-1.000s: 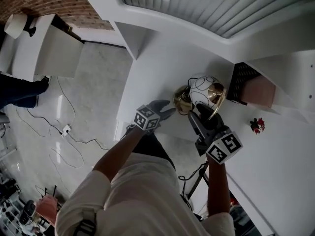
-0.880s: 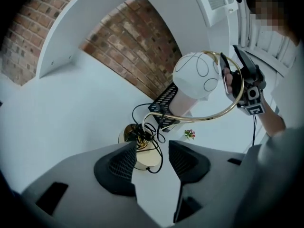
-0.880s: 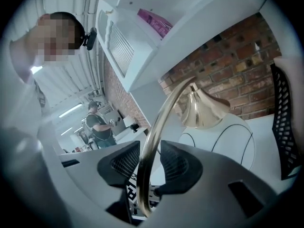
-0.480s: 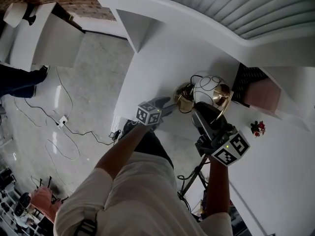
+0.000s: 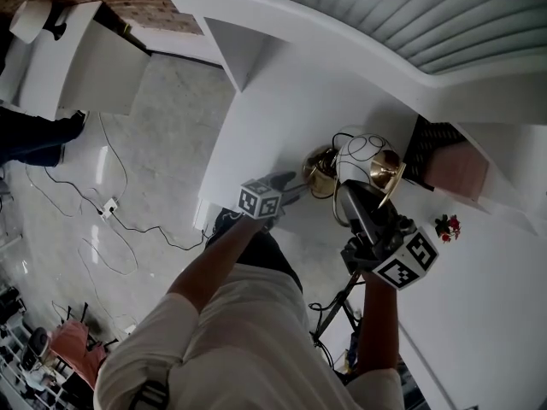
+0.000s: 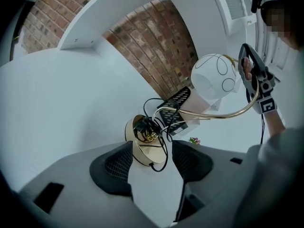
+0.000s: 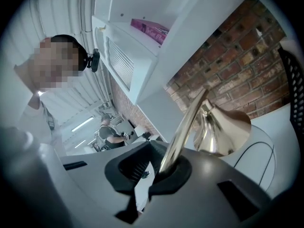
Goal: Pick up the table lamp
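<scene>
I take the black mesh box (image 5: 430, 143) on the white table (image 5: 282, 109) as my reference. The table lamp (image 5: 363, 156) is immediately left of that box in the head view, tipped over rather than upright. Its white globe shade (image 6: 214, 77) is nearest the box and its round gold base (image 6: 145, 144) is farther from it, towards the table's edge. The underside of the base faces the left gripper view, with black wires (image 6: 159, 120) looped across it. Whether the base touches the table I cannot tell. The right gripper (image 5: 353, 195) comes in from the near side of the box. In its own view its jaws are pressed together on the lamp's gold stem (image 7: 183, 125), which rises from the pads towards a gold cone fitting (image 7: 223, 127). The left gripper (image 5: 293, 186) is the farthest from the box, on the far side of the base. Its jaws are spread and have just been opening. The base stands between the pads (image 6: 118, 163): the left pad meets the rim and the right pad stands just clear of it, so I note no pinch. A small red flower ornament (image 5: 446, 221) lies on the table near the box, on its near side, apart from the lamp
</scene>
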